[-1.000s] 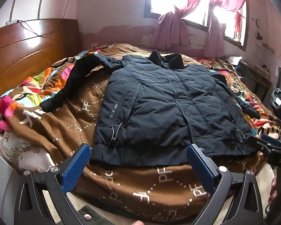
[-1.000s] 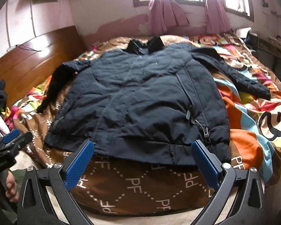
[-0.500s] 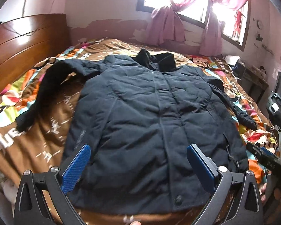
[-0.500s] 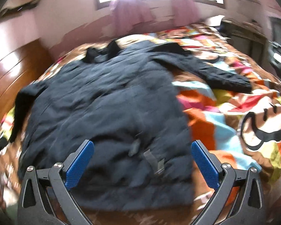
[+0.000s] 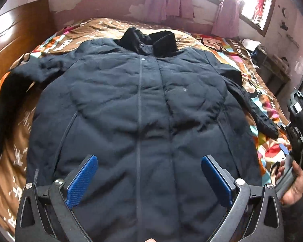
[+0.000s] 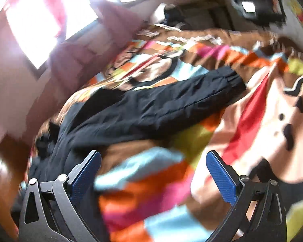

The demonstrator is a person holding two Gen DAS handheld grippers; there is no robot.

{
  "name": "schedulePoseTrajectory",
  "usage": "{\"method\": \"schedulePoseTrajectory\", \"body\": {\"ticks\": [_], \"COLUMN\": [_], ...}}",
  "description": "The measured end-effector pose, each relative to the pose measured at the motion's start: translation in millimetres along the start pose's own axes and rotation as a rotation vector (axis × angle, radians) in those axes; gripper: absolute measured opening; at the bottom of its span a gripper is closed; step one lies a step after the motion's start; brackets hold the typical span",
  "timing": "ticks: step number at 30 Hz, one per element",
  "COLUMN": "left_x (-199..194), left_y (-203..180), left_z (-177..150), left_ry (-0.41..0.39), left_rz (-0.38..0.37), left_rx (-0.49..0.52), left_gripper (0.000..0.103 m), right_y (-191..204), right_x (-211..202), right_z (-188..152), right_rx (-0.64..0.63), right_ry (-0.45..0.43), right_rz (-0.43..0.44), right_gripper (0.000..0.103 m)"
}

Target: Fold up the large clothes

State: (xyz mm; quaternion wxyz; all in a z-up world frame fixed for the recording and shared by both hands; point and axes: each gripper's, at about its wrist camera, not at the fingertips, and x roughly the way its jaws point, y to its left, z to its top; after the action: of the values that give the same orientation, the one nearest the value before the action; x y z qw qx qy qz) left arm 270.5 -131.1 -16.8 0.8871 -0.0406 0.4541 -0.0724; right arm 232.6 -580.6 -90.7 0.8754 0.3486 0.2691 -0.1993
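A puffy navy quilted jacket (image 5: 143,111) lies flat on the bed (image 5: 228,50); both tools, left (image 5: 148,178) and right (image 6: 153,173), gape empty, the right view blurred.

Between the left gripper's (image 5: 149,173) fingers lies the jacket (image 5: 139,104), a matt dark quilted cloth, softly puffed and creased. The finger pads (image 5: 81,178) are blue with a fine rough grain, set in smooth black plastic frames with shiny metal rivets. Left of the claw, the wooden headboard (image 5: 16,32) is glossy; the bedspread (image 6: 252,121) beyond the right gripper (image 6: 153,173) is matt printed cloth.
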Motion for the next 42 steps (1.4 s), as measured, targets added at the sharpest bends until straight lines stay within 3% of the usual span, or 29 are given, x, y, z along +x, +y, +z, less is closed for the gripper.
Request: {"method": "schedulePoseTrajectory", "body": {"ticks": [2, 4, 10, 13, 16, 18, 20, 21, 24, 26, 29, 32, 35, 38, 42], "left_x": [10.5, 26.5, 75.7, 97.8, 114.4, 130.1, 145.1, 154.6, 184.9, 198.2, 206.2, 206.6, 193.1, 165.0, 121.7], "left_y": [-11.7, -30.0, -83.4, -110.3, -132.2, -147.5, -159.4, -166.7, -186.2, -193.1, -200.3, -198.8, -186.1, -158.3, -108.6], "left_z": [16.6, 39.3, 91.6, 119.8, 142.1, 151.7, 155.3, 156.4, 150.4, 143.8, 136.0, 138.7, 141.6, 142.2, 138.5], "left_ry": [-0.008, -0.026, -0.073, -0.076, -0.101, -0.097, -0.086, -0.076, -0.019, 0.020, 0.006, 0.040, 0.062, 0.017, -0.023], "left_rz": [0.009, 0.013, -0.001, -0.021, -0.062, -0.071, -0.067, -0.062, -0.066, -0.058, -0.024, -0.039, -0.066, -0.078, -0.187], "left_rx": [0.016, 0.047, 0.128, 0.147, 0.117, 0.108, 0.118, 0.132, 0.153, 0.163, 0.200, 0.236, 0.244, 0.218, 0.122], "left_gripper": [0.103, 0.103, 0.103, 0.103, 0.103, 0.103, 0.103, 0.103, 0.103, 0.103, 0.103, 0.103, 0.103, 0.102, 0.102], "right_y": [-9.4, -17.9, -36.6, -53.8, -71.2, -74.4, -74.7, -74.8, -72.7, -63.1, -44.3, -18.1, 14.4, 48.8, 104.8], "right_x": [29.4, 57.6, 97.1, 115.8, 136.4, 144.3, 146.0, 145.4, 136.4, 127.3, 107.9, 84.6, 59.0, 32.2, -1.5], "right_z": [16.7, 29.6, 37.3, 48.8, 56.3, 58.7, 58.1, 59.0, 64.0, 71.8, 84.4, 97.7, 103.6, 102.3, 90.0], "right_rx": [0.093, 0.168, 0.262, 0.332, 0.441, 0.451, 0.457, 0.453, 0.421, 0.368, 0.278, 0.164, 0.025, -0.110, -0.283], "right_ry": [0.027, 0.040, -0.018, -0.004, 0.018, 0.003, -0.020, -0.026, -0.076, -0.122, -0.186, -0.256, -0.305, -0.342, -0.338], "right_rz": [0.039, 0.021, 0.014, 0.022, 0.068, 0.054, 0.050, 0.044, 0.085, 0.110, 0.186, 0.265, 0.313, 0.356, 0.433], "right_gripper": [0.102, 0.102, 0.102, 0.099, 0.068, 0.062, 0.034, 0.027, 0.011, 0.008, 0.007, 0.007, 0.007, 0.007, 0.007]}}
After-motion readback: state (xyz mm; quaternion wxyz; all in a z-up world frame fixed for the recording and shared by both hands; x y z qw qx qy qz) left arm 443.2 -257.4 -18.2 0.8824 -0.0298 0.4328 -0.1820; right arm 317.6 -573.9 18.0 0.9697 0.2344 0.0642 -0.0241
